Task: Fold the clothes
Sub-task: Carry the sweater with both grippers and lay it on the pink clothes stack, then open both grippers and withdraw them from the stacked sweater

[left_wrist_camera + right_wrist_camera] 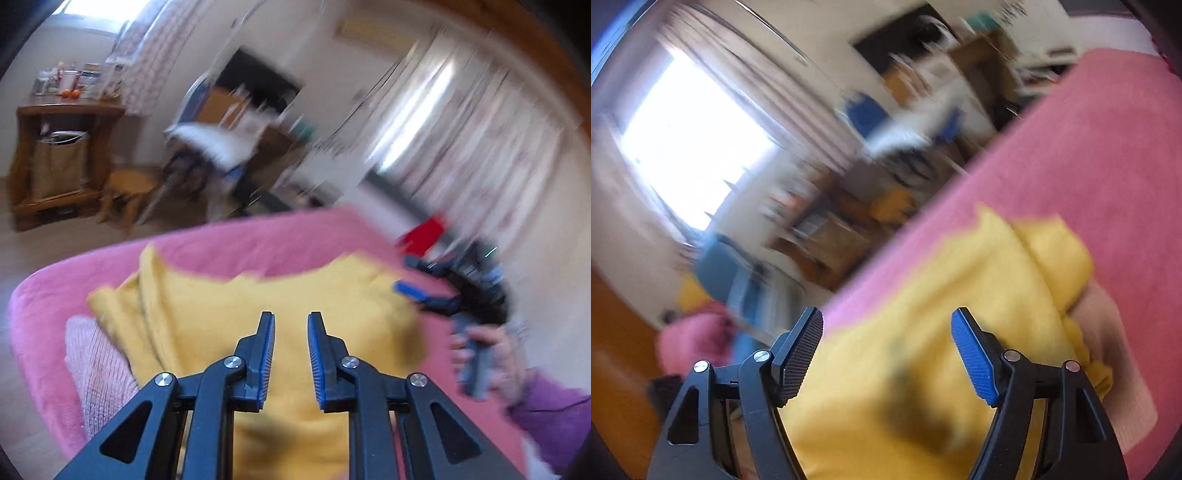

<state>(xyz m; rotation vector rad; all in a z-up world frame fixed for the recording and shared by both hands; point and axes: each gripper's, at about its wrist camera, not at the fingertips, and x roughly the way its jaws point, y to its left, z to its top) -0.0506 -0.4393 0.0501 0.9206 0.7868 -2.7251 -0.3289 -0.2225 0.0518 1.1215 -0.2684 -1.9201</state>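
Nearest in the left wrist view, the left claw [291, 315] hangs above the soft yellow knitted garment [280, 306] with its blue-padded fingers parted by a narrow gap and nothing between them. In the right wrist view, the right claw [888, 325] is spread wide and also empty, poised over the same yellow garment [923, 332].

The garment lies rumpled, partly folded, on the fuzzy pink blanket [258, 236], with a pale pink ribbed knit piece [99, 365] tucked beside it. The step in hand looks like picking an edge for the next fold. It would go best if each claw pinches a single layer near a corner or hem, both at matching height, then lifts evenly so the loose knit does not stretch or bunch.

Farther off, blurred, stands a brown wooden shelf unit [55, 155].
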